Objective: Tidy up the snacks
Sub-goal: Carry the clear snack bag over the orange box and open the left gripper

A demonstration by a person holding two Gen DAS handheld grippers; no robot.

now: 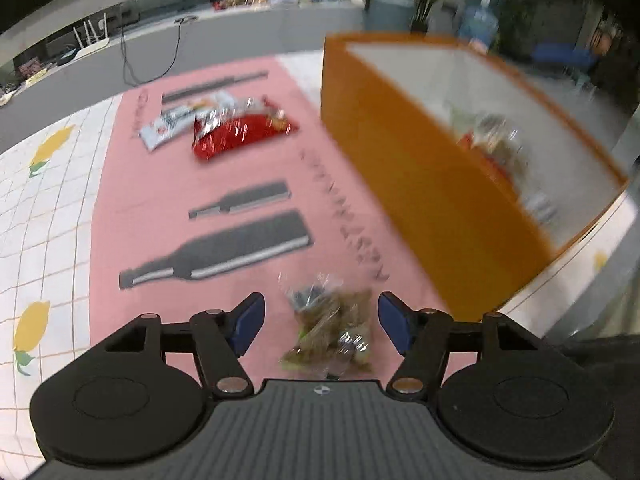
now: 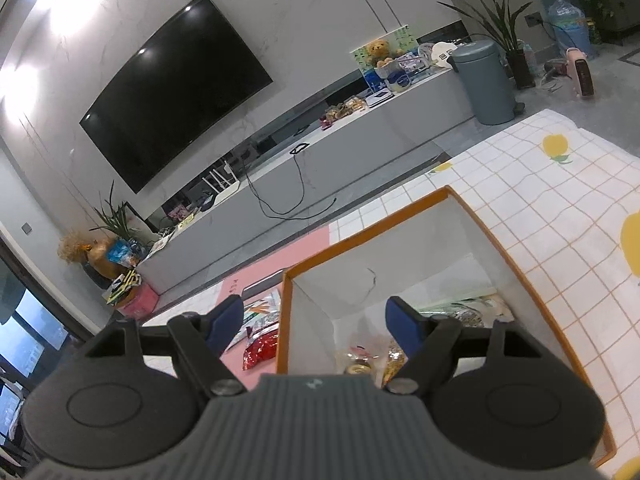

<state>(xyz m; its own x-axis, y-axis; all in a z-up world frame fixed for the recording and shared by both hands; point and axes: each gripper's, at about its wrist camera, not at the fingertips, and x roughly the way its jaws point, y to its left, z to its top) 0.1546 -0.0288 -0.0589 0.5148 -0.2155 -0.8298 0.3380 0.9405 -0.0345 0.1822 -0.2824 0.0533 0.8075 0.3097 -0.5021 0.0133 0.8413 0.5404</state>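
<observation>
Left gripper (image 1: 321, 324) spread wide, pointing down at the pink mat (image 1: 120, 184), with a clear bag of brownish snacks (image 1: 330, 326) lying on the mat between its blue pads (image 1: 249, 322); we see a gap on each side, so nothing pinched yet. That bag sits at the mat's near edge, just beside the near corner of the orange box (image 1: 404, 168). We judge it light, soft and crinkly, its film slippery and the pieces inside probably brittle, so we would close gently across its bunched middle, where the film gathers, not on a loose corner. Further up the mat lie a red packet (image 1: 236, 136) and a pale wrapper (image 1: 176, 120), touching each other, both flat and likely just as light. Right gripper (image 2: 316, 322) also spread and empty, poised over the left wall of the orange box (image 2: 282, 320), inside which a few snacks (image 2: 362, 360) already rest on the white floor. Box walls look stiff enough to drop bags against.
</observation>
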